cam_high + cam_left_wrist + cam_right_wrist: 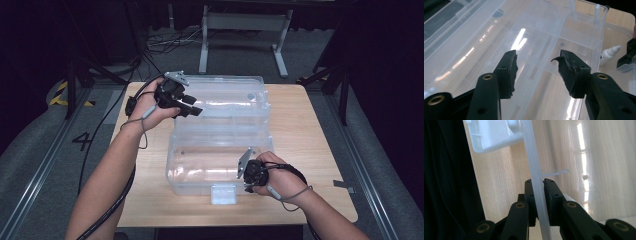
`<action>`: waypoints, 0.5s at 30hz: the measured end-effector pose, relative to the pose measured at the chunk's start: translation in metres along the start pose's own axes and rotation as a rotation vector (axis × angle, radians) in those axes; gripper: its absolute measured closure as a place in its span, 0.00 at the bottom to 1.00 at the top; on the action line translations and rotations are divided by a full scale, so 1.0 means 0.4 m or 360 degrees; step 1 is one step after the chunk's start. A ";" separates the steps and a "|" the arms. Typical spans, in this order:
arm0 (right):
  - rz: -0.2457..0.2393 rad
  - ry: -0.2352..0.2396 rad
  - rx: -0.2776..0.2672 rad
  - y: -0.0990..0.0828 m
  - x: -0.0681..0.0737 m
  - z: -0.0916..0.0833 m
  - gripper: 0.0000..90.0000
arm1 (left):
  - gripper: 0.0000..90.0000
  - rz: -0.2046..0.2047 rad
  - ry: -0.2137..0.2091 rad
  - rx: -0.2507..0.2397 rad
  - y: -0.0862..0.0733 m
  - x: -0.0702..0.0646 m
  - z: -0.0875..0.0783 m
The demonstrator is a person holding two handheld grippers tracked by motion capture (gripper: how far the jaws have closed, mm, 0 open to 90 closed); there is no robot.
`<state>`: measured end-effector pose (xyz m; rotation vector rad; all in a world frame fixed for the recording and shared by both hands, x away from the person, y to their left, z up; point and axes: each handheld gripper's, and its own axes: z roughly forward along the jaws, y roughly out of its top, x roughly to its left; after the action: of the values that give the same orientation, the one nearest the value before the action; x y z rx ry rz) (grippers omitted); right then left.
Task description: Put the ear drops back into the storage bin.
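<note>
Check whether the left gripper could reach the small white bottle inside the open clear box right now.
Probably yes. The left gripper hangs with jaws apart above the box, whose lid is folded back. The bottle lies past a divider, with nothing over it.

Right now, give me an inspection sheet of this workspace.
Surface: light wooden table, bare around the box.
Job's things: clear plastic box at the table's middle, hinged lid open and lying flat behind it; white latch on its front wall.
Clutter: small white bottle beside the box.
Grippers: left tongs open over the lid, nothing between the jaws; right tongs shut on the box's front wall.
Cables: black cable along the left forearm; loose cables on the floor beyond.
Surroundings: grey floor, metal frame behind, a painted 4 at left.
</note>
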<state>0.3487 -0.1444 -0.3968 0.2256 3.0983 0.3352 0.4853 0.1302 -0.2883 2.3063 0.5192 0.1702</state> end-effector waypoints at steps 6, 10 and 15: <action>0.0004 0.0001 -0.0013 -0.002 0.000 0.000 0.91 | 0.59 0.0045 -0.0034 0.0094 0.026 -0.002 0.033; 0.0009 0.0004 -0.0023 -0.003 0.000 0.000 0.91 | 0.63 0.0071 -0.0046 0.0137 0.040 -0.003 0.051; 0.0016 0.0002 -0.0031 -0.005 0.001 0.000 0.91 | 0.69 0.0097 -0.0095 0.0171 0.048 -0.002 0.069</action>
<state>0.3479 -0.1461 -0.3972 0.2407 3.0946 0.3656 0.4984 0.0997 -0.2944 2.4259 0.4373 0.1044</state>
